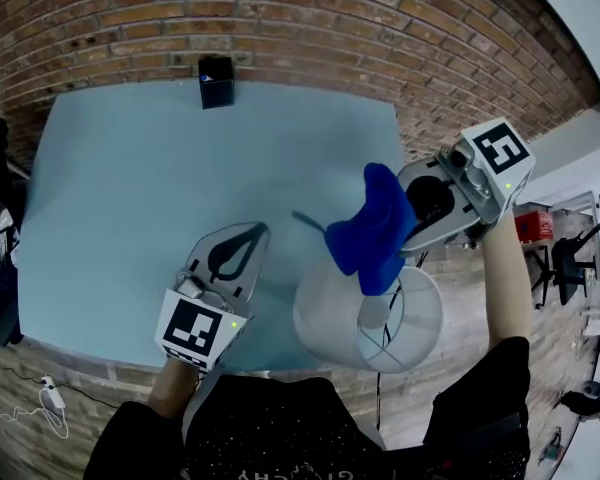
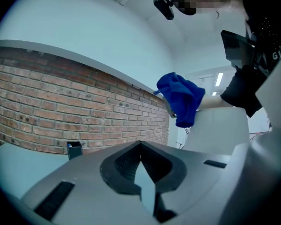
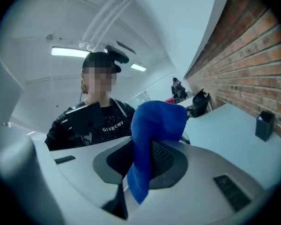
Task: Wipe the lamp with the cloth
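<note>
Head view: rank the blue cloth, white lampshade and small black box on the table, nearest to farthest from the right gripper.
1. Blue fabric cloth: clamped in the jaws of the right gripper.
2. White cylindrical lampshade: just below the gripper, under the hanging cloth.
3. Small black box: at the far edge of the pale blue table.

The only legible word is "GIVENCHY", in white capitals across the chest of the person's black sweatshirt point(image 3: 103, 125), clearest in the right gripper view. The head view shows the same print faint and upside down at its bottom edge. The left gripper view catches only its first letters. The white cube on the left point(image 1: 193, 330) and the white cube on the right point(image 1: 498, 151) carry black square marker patterns, without letters or digits.
</note>
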A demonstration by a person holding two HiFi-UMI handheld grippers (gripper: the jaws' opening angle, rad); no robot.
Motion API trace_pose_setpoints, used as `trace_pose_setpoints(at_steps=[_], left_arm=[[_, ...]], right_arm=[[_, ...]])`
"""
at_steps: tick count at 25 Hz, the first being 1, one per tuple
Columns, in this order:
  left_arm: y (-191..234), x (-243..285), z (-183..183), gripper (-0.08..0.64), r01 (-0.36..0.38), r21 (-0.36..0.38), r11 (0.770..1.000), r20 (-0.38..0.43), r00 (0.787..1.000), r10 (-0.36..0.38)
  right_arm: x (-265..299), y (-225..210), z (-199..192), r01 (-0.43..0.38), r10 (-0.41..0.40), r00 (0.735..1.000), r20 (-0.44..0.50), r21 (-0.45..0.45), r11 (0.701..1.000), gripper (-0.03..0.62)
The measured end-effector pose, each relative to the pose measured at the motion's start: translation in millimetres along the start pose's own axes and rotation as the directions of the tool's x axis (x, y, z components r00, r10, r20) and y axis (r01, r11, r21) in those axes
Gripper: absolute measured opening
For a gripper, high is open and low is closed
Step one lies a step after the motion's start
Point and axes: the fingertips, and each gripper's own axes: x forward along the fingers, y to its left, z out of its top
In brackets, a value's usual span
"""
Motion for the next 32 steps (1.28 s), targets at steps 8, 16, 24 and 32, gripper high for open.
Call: trace_pose_setpoints(at_steps=[8,16,24,32], left_arm=[[14,-12,-21,0.009,-0.031,-0.024,0.999,-0.031,0.999,0.030],[21,-19,-41,0.009,-0.049,-0.045,0.998,-0.052,0.998,0.047],[16,-28,-60,0.008,-0.055,-0.060,0.997,-0.071,0.996,0.051],[9,-48,-68,0.008,-0.066,-0.061,0.996,-0.077,0.995,0.061]], right_arm=[[39,-32,-51,-0.121,0.130,0.987,-0.092,0.095,0.988,0.074],[60,-82,-102,-0.053,0.077,0.988,-0.137,0.169,0.984,0.074],[74,-115,-136,0.031,0.003,0.986,-0.168,0.196,0.980,0.074],[31,-155,-142,0.315,-0.319,0.948,-0.019,0.225,0.922,0.074]])
